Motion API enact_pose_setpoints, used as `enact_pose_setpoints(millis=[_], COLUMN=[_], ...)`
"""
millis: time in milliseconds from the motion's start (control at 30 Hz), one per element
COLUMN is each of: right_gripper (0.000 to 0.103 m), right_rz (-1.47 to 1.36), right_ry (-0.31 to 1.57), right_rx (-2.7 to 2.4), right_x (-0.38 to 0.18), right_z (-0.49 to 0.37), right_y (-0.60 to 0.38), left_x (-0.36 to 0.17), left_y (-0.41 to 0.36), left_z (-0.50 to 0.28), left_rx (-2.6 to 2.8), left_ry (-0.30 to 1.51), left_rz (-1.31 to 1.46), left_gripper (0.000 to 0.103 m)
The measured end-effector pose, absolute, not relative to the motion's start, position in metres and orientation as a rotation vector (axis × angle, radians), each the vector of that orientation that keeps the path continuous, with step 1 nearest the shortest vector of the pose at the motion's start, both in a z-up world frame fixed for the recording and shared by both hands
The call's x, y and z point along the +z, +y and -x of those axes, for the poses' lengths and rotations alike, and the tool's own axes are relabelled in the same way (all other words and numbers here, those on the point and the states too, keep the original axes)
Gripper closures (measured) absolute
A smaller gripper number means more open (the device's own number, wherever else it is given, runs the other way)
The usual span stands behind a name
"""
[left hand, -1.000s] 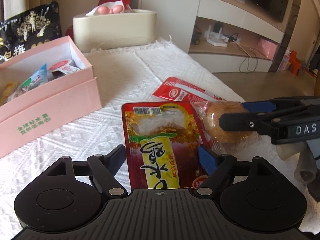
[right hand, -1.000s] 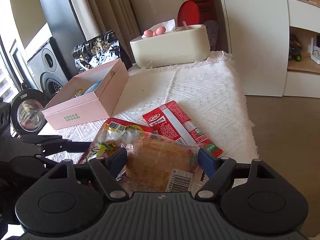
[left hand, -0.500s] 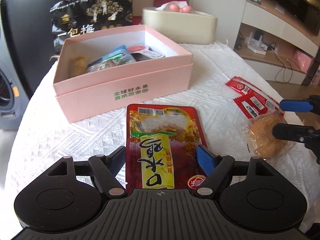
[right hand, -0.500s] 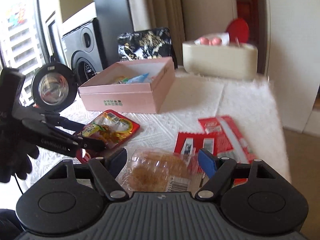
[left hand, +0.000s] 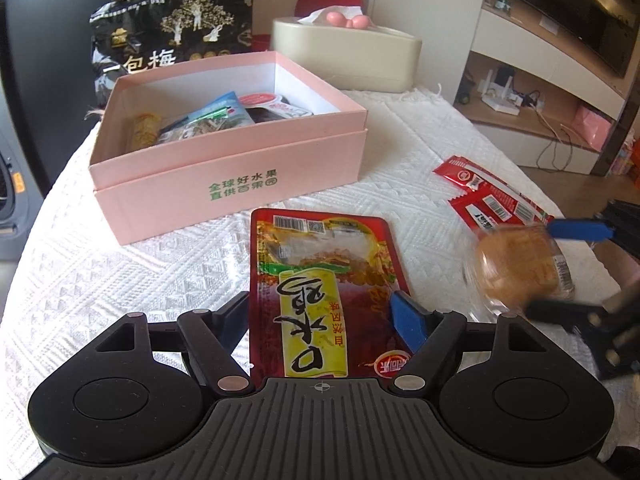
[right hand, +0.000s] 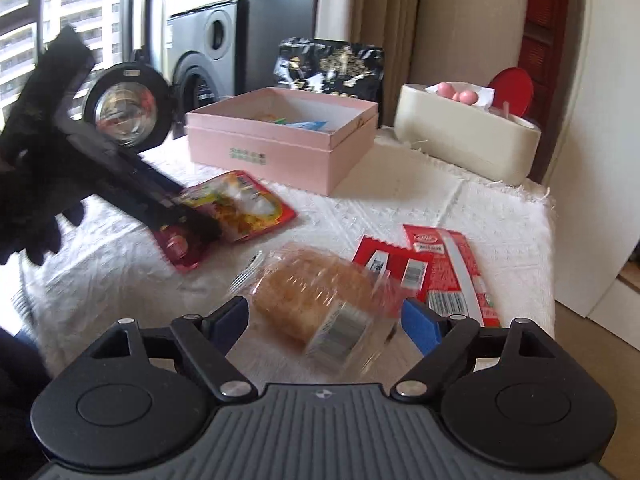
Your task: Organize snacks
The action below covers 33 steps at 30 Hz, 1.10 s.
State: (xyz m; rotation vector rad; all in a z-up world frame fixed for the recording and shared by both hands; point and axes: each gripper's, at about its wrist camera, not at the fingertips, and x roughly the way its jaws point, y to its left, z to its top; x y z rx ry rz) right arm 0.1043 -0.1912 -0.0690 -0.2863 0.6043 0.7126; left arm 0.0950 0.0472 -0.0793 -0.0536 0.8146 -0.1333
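My left gripper (left hand: 322, 316) is shut on a flat red and yellow snack packet (left hand: 320, 276) and holds it above the cloth, just in front of the open pink box (left hand: 240, 176). The box holds several small snacks. My right gripper (right hand: 326, 316) is shut on a wrapped round bun (right hand: 316, 296); the bun also shows in the left wrist view (left hand: 520, 268), lifted off the table. The left gripper and its packet (right hand: 236, 208) appear at the left of the right wrist view.
Two red sachets (left hand: 488, 196) lie on the white tablecloth (left hand: 120, 280) to the right of the box; they also show in the right wrist view (right hand: 432, 272). A cream tissue holder (left hand: 348, 56) and a black snack bag (left hand: 168, 40) stand behind the box. The table's right edge drops to the floor.
Both grippers lifted their snacks and swung left toward the pink box, which has grown nearer. The bun has come up off the cloth and away from the red sachets.
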Motion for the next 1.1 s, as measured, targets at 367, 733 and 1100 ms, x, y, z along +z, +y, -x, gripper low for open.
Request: enact_pose_setpoints(millis=[367, 733, 1100], right_gripper=[0.019, 0.015, 0.012], right_rz=[0.015, -0.045, -0.063], right_ry=[0.665, 0.69, 0.695], right_rx=[0.551, 0.521, 0.516], right_x=[-0.074, -0.088, -0.093], right_z=[-0.14, -0.125, -0.124], right_y=[-0.205, -0.214, -0.214], left_x=[-0.07, -0.057, -0.075], left_y=[0.055, 0.042, 0.019], left_z=[-0.088, -0.083, -0.091], left_rx=[-0.116, -0.079, -0.147], left_ry=[0.781, 0.727, 0.786], left_rz=[0.069, -0.012, -0.055], left_gripper=[0.026, 0.027, 0.026])
